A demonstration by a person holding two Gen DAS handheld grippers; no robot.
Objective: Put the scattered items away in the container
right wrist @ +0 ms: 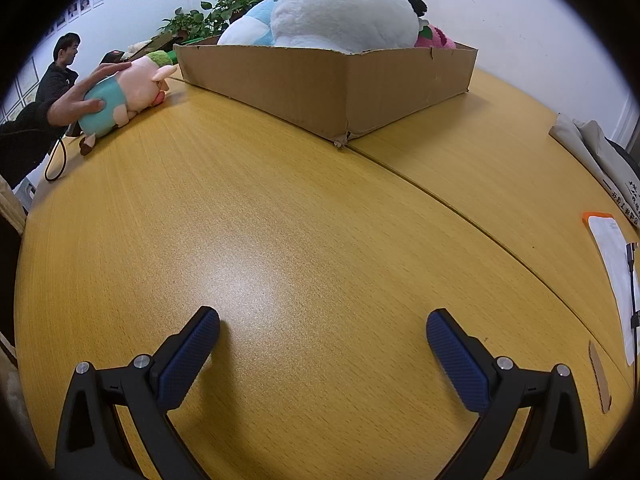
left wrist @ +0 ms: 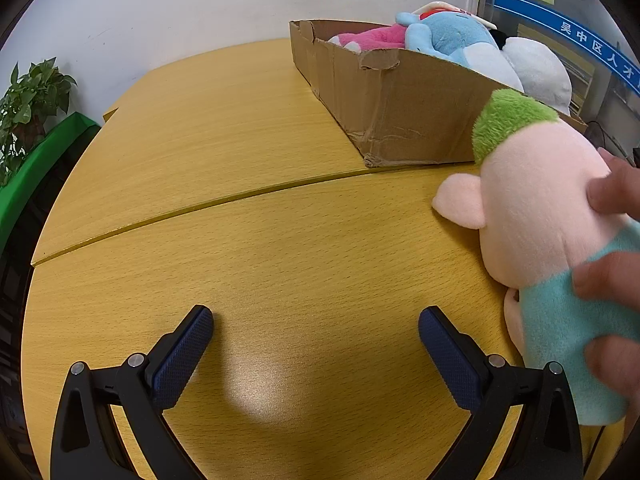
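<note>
Left wrist view shows the left hand-held gripper [left wrist: 316,330] released over the surface [left wrist: 248,240] beside a hand-held pig plush [left wrist: 536,216]; right hand-held gripper [right wrist: 323,332] likewise released, cardboard box [right wrist: 320,80] ahead.

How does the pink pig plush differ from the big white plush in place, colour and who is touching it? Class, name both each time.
The pink pig plush lies on the table outside the cardboard box; the white plush sits inside it. The pink pig plush wears teal with a green tuft; the white plush is mostly plain white. A bare hand rests on the pink pig plush; nothing touches the white plush. Both are soft toys.
</note>
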